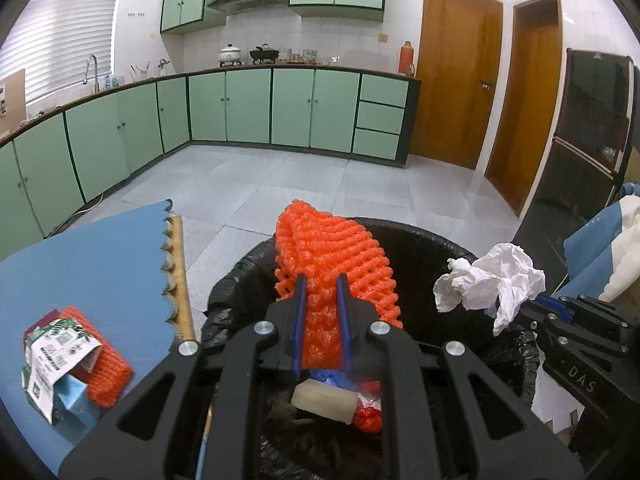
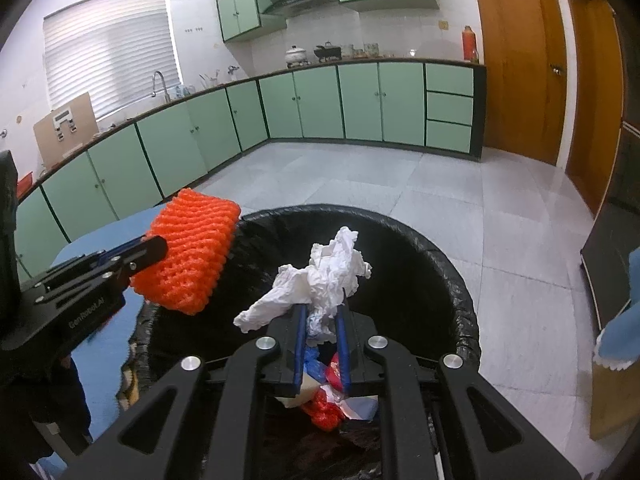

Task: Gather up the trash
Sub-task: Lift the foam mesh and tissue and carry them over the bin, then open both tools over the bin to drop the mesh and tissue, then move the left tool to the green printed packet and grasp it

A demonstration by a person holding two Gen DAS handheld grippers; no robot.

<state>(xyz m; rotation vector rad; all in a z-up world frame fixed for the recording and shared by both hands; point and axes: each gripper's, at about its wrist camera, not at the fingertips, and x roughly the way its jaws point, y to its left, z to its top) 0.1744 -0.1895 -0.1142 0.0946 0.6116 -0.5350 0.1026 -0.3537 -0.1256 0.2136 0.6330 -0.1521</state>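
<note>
My left gripper [image 1: 321, 280] is shut on an orange foam net [image 1: 332, 252] and holds it over the black-lined trash bin [image 1: 424, 240]. My right gripper [image 2: 322, 310] is shut on a crumpled white tissue [image 2: 324, 276] above the same bin [image 2: 440, 264]. Each gripper shows in the other's view: the tissue [image 1: 488, 280] at the right, the orange net [image 2: 192, 248] at the left. Inside the bin lie a beige foam piece [image 1: 324, 402], red netting [image 2: 324, 414] and wrappers.
A blue mat [image 1: 80, 280] on a table at the left carries another orange net [image 1: 108, 364] and a crumpled carton [image 1: 56, 364]. Green cabinets [image 1: 248, 108] line the far walls. Brown doors [image 1: 456, 76] and a dark cabinet [image 1: 580, 140] stand at the right.
</note>
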